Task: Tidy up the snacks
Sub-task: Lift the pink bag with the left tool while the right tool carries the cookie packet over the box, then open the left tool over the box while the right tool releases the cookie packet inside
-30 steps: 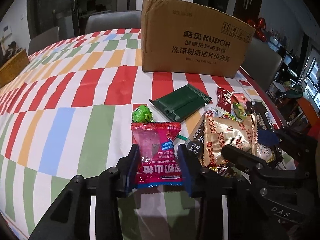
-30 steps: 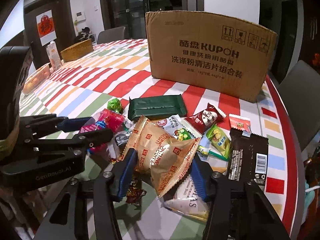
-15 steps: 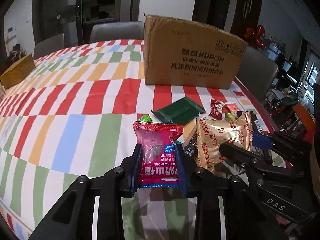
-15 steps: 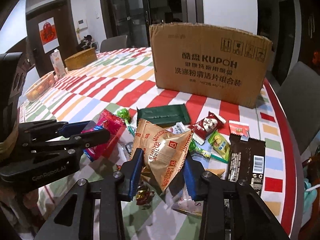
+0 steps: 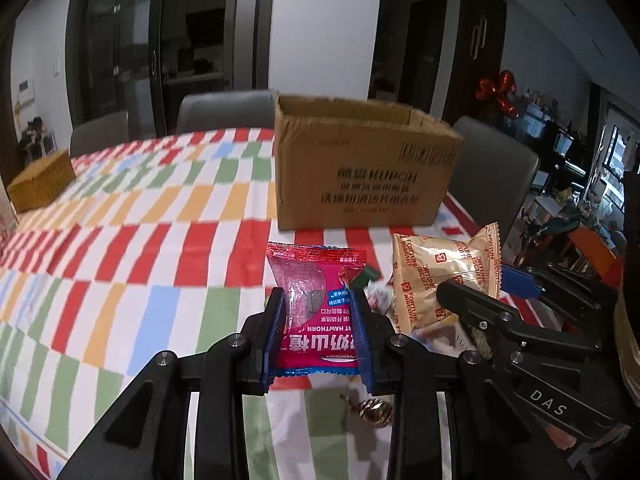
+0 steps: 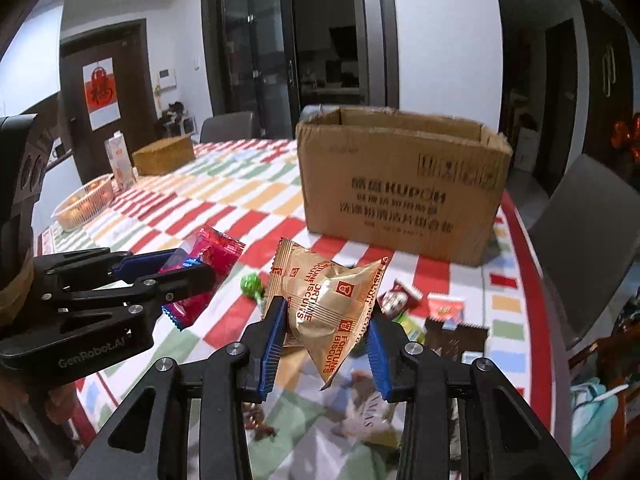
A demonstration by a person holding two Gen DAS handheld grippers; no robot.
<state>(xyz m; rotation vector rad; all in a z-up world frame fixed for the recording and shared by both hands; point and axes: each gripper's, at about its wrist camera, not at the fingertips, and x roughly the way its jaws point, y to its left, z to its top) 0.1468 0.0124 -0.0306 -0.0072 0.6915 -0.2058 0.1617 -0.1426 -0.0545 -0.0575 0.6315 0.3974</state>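
Both packets have come up off the table (image 5: 120, 280) since a second ago: then they lay among the pile, now each hangs clear of the striped cloth. The left tool (image 5: 319, 336) is pinched shut on the pink hawthorn packet (image 5: 316, 280), its blue pads pressing the packet's two sides; the right tool (image 6: 326, 344) is likewise clamped on the gold biscuit packet (image 6: 328, 304), which bulges between the pads. In the right wrist view the left tool sits low at the left, just beside the gold packet.

Beyond them stands the cardboard box (image 6: 400, 192), open at the top, upright on the table's far right part; only its inner back wall shows, so what lies inside cannot be told. Further left on the table are a woven box (image 6: 164, 154), a clear plastic basket (image 6: 86, 204) holding something orange and blurred, and a carton (image 6: 120, 162) upright between them.

Loose snacks remain on the cloth under and behind the tools: a green lollipop (image 6: 251, 283), a small red packet (image 6: 398, 300), a dark chocolate wrapper (image 6: 456, 336) and a gold-foil sweet (image 5: 372, 410). Nothing stands between the held packets and the box front. Grey chairs (image 5: 228, 110) ring the far side.
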